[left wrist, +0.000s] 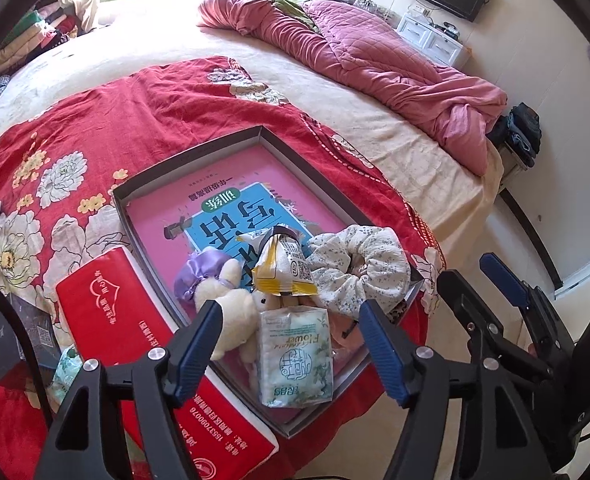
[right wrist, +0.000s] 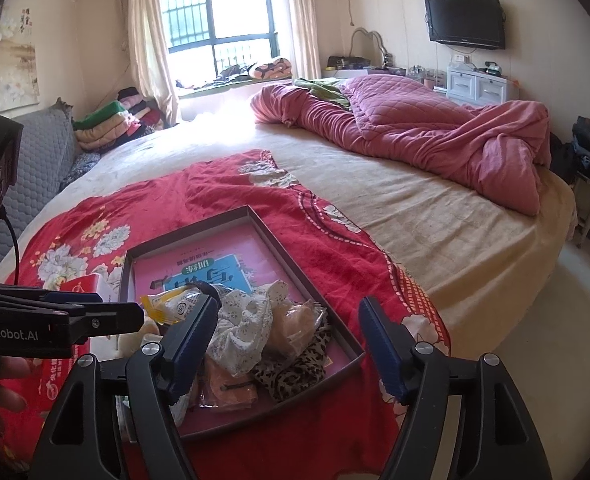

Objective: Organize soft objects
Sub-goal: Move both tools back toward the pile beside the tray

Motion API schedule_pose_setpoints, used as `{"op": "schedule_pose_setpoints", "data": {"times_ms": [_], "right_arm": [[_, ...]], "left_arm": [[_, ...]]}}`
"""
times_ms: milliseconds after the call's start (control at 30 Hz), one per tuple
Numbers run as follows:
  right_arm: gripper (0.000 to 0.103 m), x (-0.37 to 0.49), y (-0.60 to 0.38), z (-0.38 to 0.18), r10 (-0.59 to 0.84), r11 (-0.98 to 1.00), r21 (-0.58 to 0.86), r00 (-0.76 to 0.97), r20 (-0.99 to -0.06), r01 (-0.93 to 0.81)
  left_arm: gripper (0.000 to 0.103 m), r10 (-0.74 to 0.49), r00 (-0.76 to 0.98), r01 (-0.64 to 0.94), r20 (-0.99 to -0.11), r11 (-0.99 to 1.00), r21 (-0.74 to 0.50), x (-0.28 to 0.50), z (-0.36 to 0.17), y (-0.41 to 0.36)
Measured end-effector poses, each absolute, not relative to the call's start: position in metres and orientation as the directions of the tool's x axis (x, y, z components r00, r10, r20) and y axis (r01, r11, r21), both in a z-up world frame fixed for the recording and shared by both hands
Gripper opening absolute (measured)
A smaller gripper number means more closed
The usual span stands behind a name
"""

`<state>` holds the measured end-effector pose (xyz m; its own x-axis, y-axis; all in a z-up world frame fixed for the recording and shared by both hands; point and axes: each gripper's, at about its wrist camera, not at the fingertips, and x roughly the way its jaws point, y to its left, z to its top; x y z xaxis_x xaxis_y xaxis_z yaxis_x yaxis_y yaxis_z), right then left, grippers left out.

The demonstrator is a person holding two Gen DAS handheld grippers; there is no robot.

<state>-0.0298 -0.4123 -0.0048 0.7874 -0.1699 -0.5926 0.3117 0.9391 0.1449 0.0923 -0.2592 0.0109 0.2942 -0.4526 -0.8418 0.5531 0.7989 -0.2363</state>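
Note:
A shallow grey box [left wrist: 199, 152] [right wrist: 255, 211] lies on a red floral cloth on the bed, with a pink and blue book in it. In its near end lie a floral scrunchie [left wrist: 375, 264] [right wrist: 247, 320], a yellow snack packet [left wrist: 283, 268], a white plush toy [left wrist: 231, 304], a lilac satin piece [left wrist: 193, 276], a tissue pack [left wrist: 295, 360] and a leopard-print scrunchie [right wrist: 295, 372]. My left gripper [left wrist: 291, 344] is open and empty just above the tissue pack. My right gripper [right wrist: 287, 344] is open and empty over the box's near right corner.
A red tissue box [left wrist: 135, 344] lies left of the grey box, with a small black box [left wrist: 19, 332] beside it. A pink quilt [right wrist: 435, 136] is bunched on the bed's far right. Folded clothes [right wrist: 111, 124] are stacked by the window.

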Motion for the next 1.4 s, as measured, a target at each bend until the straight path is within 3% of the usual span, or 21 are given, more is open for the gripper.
{"op": "schedule_pose_setpoints", "data": {"times_ms": [667,1400], "right_arm": [[0.077,-0.033,-0.322,0.048,-0.123,0.99,-0.008,0.844,-0.522,0.139],[0.077,-0.034,-0.229,0.067,0.011,0.995,-0.084,0.861,-0.508,-0.062]], "left_arm": [[0.079,-0.416,0.433,0.459,-0.8,0.865,-0.201,0.073,0.055,-0.162],[0.079,-0.352,0.468,0.338,-0.81,0.919,-0.204,0.063,0.046,-0.064]]}}
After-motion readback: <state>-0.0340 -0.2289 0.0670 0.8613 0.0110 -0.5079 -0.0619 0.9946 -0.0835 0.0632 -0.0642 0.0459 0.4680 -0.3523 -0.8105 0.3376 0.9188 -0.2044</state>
